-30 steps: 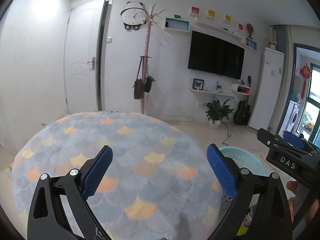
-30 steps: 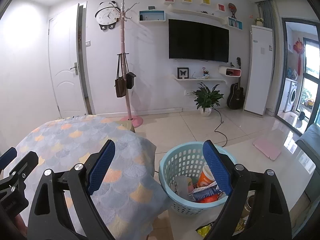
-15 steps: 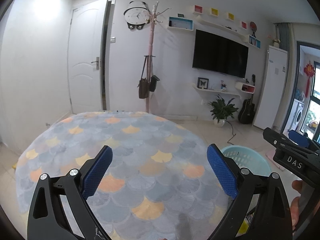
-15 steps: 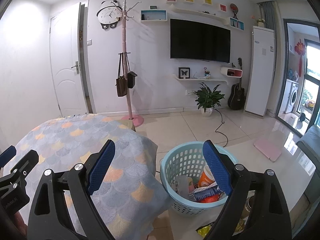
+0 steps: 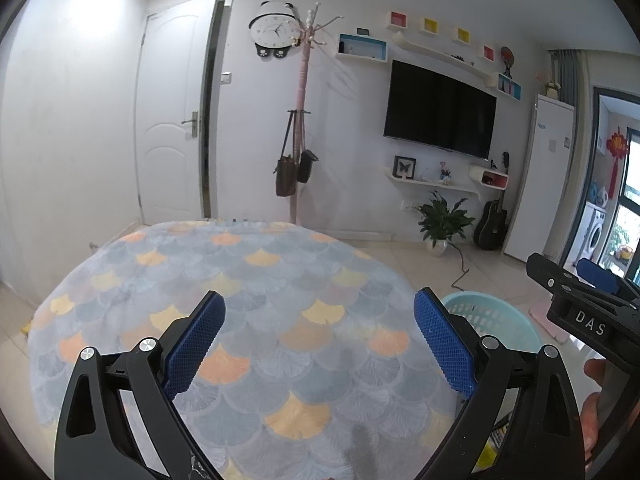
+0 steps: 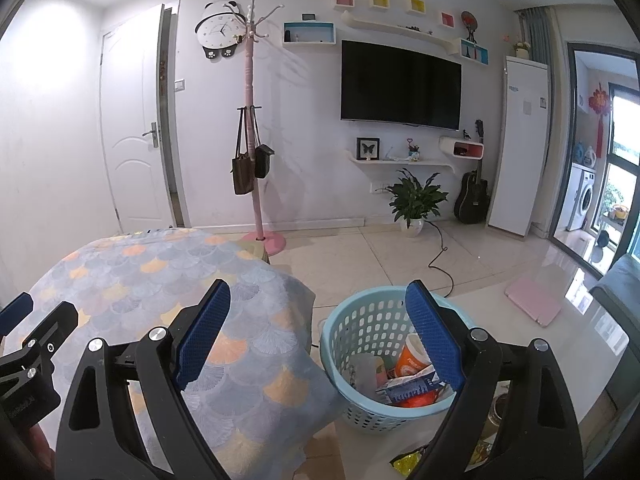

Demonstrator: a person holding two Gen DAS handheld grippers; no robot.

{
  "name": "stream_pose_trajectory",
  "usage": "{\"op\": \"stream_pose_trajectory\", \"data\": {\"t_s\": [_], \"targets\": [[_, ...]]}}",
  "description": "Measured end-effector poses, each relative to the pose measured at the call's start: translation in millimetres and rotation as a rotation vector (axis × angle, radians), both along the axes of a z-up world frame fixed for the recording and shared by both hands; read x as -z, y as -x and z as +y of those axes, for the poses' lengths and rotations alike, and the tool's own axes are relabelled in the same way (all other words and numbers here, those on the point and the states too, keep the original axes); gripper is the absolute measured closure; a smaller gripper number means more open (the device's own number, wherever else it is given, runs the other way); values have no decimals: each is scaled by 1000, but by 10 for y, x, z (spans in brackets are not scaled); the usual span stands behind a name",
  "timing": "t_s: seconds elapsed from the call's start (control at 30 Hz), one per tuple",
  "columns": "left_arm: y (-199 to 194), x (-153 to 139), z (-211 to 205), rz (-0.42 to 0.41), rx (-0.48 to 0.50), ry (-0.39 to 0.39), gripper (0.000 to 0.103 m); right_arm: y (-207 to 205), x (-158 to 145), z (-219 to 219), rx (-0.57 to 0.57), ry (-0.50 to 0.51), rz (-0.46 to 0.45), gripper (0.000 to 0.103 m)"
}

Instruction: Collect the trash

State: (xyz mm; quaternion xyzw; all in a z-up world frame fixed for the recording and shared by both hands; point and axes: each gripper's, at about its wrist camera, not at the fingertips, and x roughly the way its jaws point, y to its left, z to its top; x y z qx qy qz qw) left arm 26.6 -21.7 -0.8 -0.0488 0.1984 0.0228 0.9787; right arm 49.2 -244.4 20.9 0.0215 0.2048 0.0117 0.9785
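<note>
A light blue plastic basket (image 6: 360, 320) stands on the floor beside the table and holds trash: an orange cup (image 6: 408, 360), a blue and white packet (image 6: 412, 390) and a clear plastic piece (image 6: 364, 368). A yellow wrapper (image 6: 408, 460) lies on the floor in front of the basket. My right gripper (image 6: 318, 286) hangs open above the gap between table and basket, with nothing between its blue pads. My left gripper (image 5: 319, 296) is open over the table's scale-patterned cloth (image 5: 240, 280), also holding nothing. The basket's rim (image 5: 492, 316) shows past its right finger. No trash shows on the cloth.
In the left wrist view, the right gripper (image 5: 566, 276) is close by on the right. A pink coat stand (image 6: 260, 236), a potted plant (image 6: 414, 204) and a black cable (image 6: 440, 256) lie beyond on the tiled floor. A flat pink object (image 6: 532, 304) lies at the right.
</note>
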Motion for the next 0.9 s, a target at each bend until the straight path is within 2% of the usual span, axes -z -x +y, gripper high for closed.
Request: {"op": "stream_pose_trajectory", "data": {"t_s": [0.1, 0.73, 0.9], "targets": [[-5, 9, 33, 2, 4, 20, 10, -2, -6, 17, -13, -8, 5, 18], [13, -4, 41, 3, -3, 15, 10, 1, -12, 52, -23, -6, 10, 18], [50, -37, 32, -24, 7, 14, 10, -1, 0, 52, -23, -9, 12, 18]]}}
